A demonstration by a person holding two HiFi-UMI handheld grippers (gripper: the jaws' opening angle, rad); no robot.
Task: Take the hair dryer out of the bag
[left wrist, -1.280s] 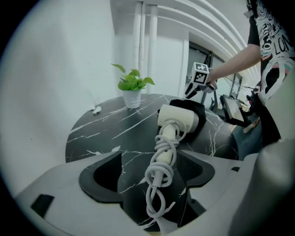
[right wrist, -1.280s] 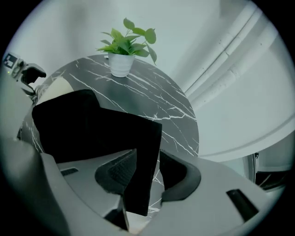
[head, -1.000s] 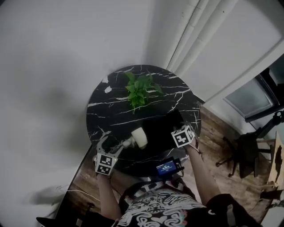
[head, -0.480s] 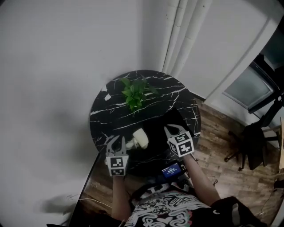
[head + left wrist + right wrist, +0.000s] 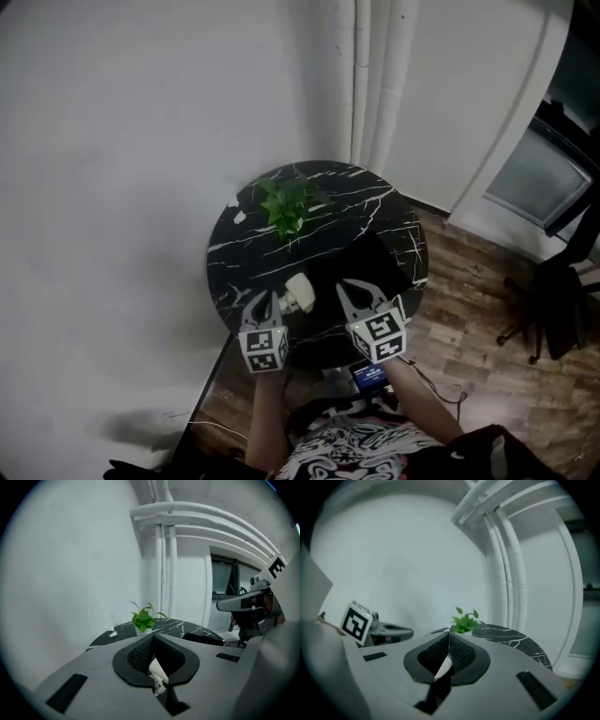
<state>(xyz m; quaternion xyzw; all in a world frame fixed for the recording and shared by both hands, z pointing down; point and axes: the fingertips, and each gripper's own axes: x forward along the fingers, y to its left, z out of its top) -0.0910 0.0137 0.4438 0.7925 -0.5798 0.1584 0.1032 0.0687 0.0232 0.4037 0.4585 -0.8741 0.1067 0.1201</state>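
Jaws of left gripper and right gripper, just closed, press together empty above table, since hair dryer seemingly lies outside bag.

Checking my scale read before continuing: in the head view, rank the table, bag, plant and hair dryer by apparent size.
Largest to smallest:
1. table
2. bag
3. plant
4. hair dryer
The bag's edges blend into the dark tabletop, so its extent is approximate.
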